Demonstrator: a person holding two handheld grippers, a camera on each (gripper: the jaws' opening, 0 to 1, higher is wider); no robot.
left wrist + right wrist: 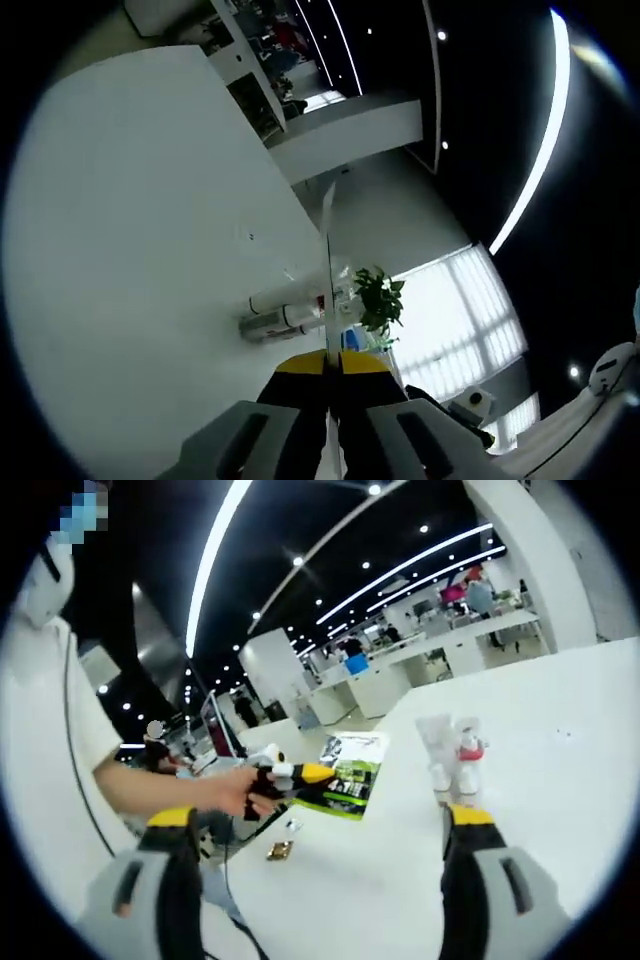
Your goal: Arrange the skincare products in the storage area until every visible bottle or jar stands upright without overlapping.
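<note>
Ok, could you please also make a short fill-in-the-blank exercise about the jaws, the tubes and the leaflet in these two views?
1. In the right gripper view, the right gripper has its jaws ___.
2. In the left gripper view, the left gripper has its jaws ___.
3. The leaflet is mostly ___ in colour.
4. The tubes rest on a table whose colour is ___.

Missing words: open; shut; green; white.
</note>
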